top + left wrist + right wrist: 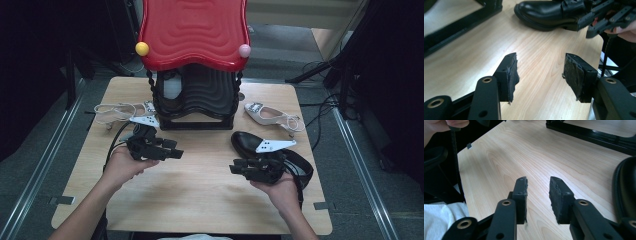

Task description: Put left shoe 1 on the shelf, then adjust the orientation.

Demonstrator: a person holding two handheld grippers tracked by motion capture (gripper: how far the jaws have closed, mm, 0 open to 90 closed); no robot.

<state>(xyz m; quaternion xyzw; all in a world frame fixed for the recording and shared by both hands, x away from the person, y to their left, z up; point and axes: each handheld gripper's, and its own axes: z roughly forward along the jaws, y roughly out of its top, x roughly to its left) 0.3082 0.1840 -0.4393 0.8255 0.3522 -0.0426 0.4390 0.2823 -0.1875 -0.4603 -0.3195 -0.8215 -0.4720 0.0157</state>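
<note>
Even overhead light brightens the pale wooden desk (200,180), while its surroundings fall dark. The glossy red wavy plastic canopy (194,30) shows glare (soft streaks). Both gripper views blur toward their edges.

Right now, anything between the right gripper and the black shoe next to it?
Nothing visible. The right gripper hangs open and empty over bare table, and the black shoe lies right beside it on the table. In the right gripper view the shoe's edge sits just past one jaw, with bare wood in between.
</note>
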